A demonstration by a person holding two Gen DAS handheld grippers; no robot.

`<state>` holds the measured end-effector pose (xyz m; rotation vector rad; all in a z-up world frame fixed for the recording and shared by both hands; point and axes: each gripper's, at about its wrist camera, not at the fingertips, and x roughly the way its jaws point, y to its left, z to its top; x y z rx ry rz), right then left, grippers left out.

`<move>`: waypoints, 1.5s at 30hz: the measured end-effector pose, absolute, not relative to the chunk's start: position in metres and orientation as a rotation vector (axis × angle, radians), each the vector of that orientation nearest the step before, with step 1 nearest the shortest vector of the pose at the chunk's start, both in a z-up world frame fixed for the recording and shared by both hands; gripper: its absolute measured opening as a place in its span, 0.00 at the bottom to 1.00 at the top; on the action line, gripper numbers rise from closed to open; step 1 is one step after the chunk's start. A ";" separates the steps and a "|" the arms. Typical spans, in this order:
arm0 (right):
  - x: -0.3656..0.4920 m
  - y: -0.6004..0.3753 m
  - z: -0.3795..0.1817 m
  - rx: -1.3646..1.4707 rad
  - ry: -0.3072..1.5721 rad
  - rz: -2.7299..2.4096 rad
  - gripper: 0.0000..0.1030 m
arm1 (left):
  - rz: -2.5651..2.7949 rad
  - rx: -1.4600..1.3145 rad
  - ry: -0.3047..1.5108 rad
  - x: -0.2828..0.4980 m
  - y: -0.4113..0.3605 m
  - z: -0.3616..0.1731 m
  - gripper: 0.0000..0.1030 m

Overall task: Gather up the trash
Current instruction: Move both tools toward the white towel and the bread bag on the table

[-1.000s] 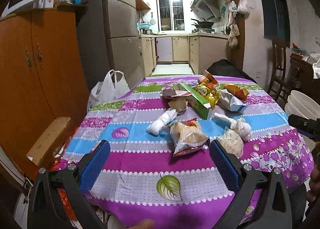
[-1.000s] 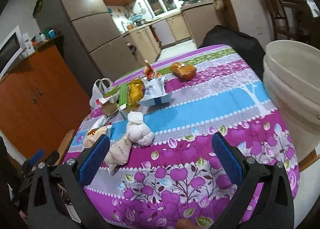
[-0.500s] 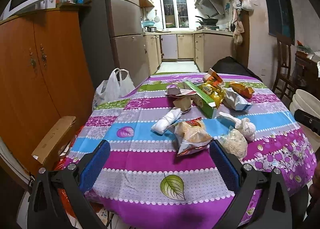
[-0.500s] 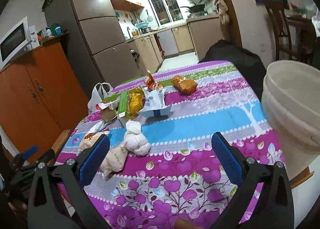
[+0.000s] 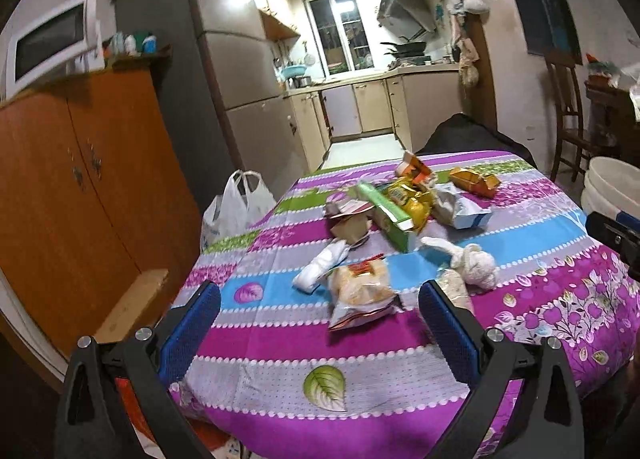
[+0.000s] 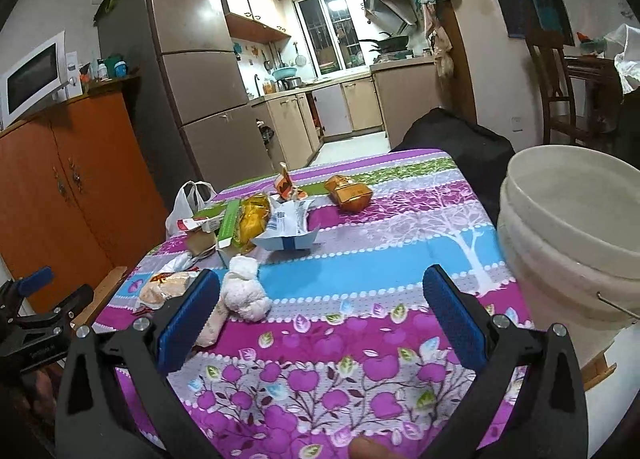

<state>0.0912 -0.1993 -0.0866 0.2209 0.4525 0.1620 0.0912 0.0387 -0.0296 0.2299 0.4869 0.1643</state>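
The trash lies in a loose heap on the table (image 5: 280, 343), which wears a purple, blue and grey striped cloth; nearest the table's front edge sits a clear snack bag (image 5: 362, 293) with a white knotted bag (image 6: 244, 291) just beside it and a rolled white wrapper (image 5: 320, 265) on its other side; behind these, toward the table's far end, a green carton (image 5: 386, 215), a yellow packet (image 6: 253, 219), a torn blue-and-white pouch (image 6: 289, 229) and an orange box (image 6: 347, 193) crowd together. The left gripper (image 5: 320, 331) hangs above the table's front edge, jaws spread wide, holding nothing; the right gripper (image 6: 320, 319) hovers likewise, spread and empty. A white bucket (image 6: 568, 243) stands just beside the table; a white plastic bag (image 5: 236, 211) sits beyond its opposite side.
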 end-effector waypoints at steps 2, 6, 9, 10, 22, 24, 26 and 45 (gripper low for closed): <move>0.089 -0.204 -0.087 0.223 0.450 0.155 0.95 | 0.155 0.250 0.476 0.088 0.030 -0.030 0.96; 0.082 -0.205 -0.082 0.215 0.431 0.147 0.95 | 0.150 0.286 0.424 0.075 0.021 -0.030 0.96; 0.075 -0.198 -0.076 0.202 0.413 0.147 0.95 | 0.149 0.295 0.383 0.064 0.023 -0.025 0.96; 0.072 -0.195 -0.073 0.199 0.404 0.150 0.95 | 0.151 0.299 0.354 0.058 0.026 -0.023 0.96; 0.050 -0.156 -0.041 0.124 0.320 0.123 0.95 | 0.189 0.249 0.208 0.019 0.061 -0.012 0.96; 0.047 -0.150 -0.038 0.107 0.317 0.122 0.95 | 0.194 0.234 0.202 0.016 0.067 -0.012 0.96; 0.042 -0.144 -0.035 0.094 0.311 0.119 0.95 | 0.188 0.216 0.200 0.012 0.073 -0.012 0.96; 0.048 -0.134 -0.047 0.092 0.375 0.092 0.95 | 0.091 0.152 0.346 0.029 0.089 -0.033 0.96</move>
